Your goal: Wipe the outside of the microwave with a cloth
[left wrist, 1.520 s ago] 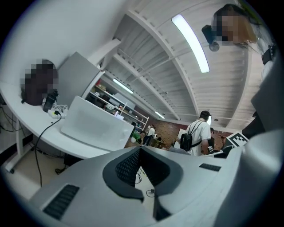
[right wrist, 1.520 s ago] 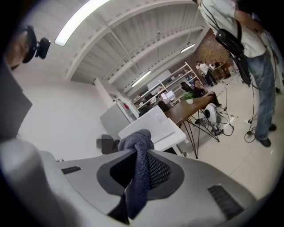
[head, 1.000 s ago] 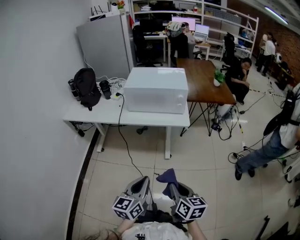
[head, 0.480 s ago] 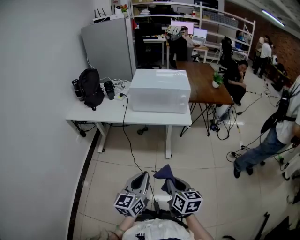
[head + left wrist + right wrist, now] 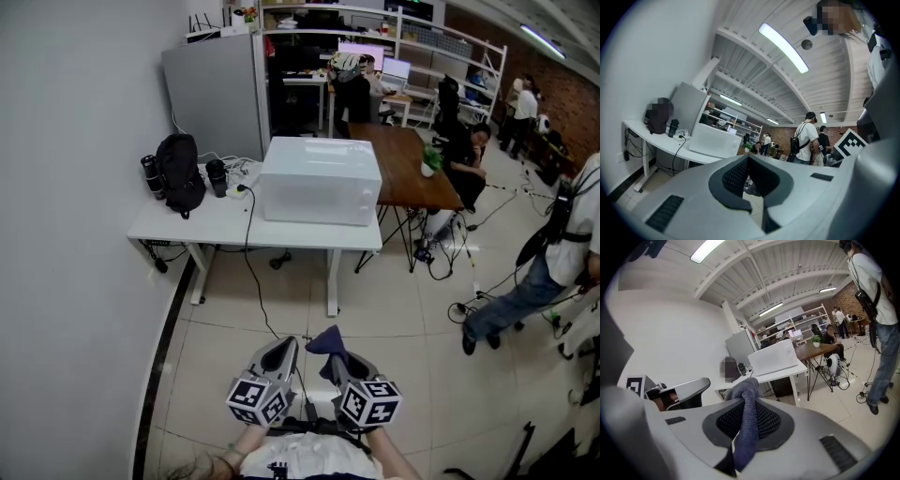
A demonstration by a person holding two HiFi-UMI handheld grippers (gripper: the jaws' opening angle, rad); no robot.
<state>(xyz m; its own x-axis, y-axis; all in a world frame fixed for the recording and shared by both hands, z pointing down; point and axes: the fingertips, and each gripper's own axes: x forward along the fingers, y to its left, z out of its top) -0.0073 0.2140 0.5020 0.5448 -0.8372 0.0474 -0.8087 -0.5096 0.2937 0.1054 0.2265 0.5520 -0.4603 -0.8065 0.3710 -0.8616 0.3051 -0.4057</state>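
Little changes over the last second: right tool (image 5: 339,364) stays clamped on the dark blue cloth (image 5: 327,341), left tool (image 5: 277,362) closed and empty, both well short of the microwave (image 5: 321,180). Microwave sits untouched on the white counter (image 5: 216,230); judging by the gap, approach comes first, wiping not yet begun.

The left tongs (image 5: 281,354) and right tongs (image 5: 339,361) are pale grey moulded plastic with rounded shells. Each bears a white cube (image 5: 256,401) printed with black square markers. Black mesh-textured pads (image 5: 736,177) line the inner hollows, and short dark ribbed slots (image 5: 836,453) mark the outer faces. The wearer's top (image 5: 298,463) is white with small dark print.
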